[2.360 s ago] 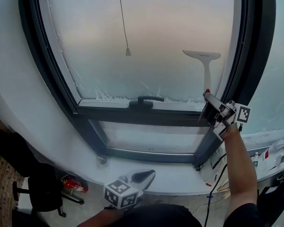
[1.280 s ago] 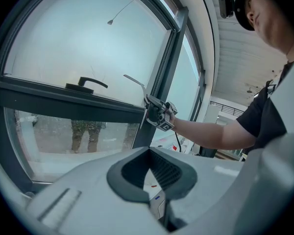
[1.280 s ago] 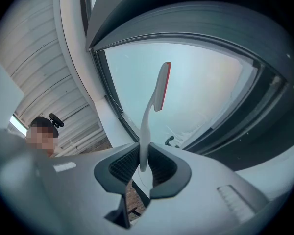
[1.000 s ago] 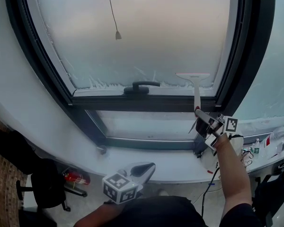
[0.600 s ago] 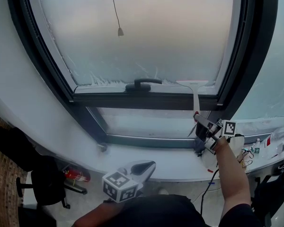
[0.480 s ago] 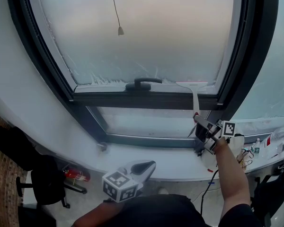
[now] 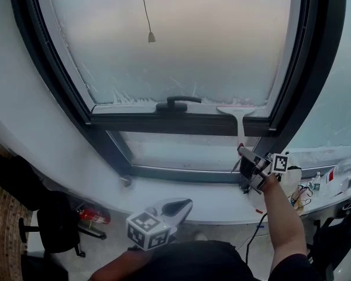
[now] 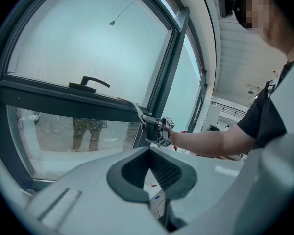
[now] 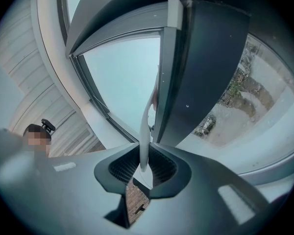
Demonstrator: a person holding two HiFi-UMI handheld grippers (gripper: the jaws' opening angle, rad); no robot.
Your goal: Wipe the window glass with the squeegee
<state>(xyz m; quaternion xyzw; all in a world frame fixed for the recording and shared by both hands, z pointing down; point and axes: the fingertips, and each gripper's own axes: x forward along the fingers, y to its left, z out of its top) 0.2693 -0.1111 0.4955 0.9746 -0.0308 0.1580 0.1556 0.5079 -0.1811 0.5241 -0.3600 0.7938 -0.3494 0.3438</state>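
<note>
A white squeegee (image 7: pixel 240 124) stands upright against the window glass (image 7: pixel 210 40). Its blade lies at the bottom right of the frosted upper pane, just above the dark crossbar (image 7: pixel 140 123) and right of the window handle (image 7: pixel 176 103). The right gripper (image 7: pixel 244 153) pinches the lower end of its handle between its jaws. The left gripper (image 7: pixel 180 205) hangs low, near the white sill (image 7: pixel 210 206), its jaws drawn together and empty.
</note>
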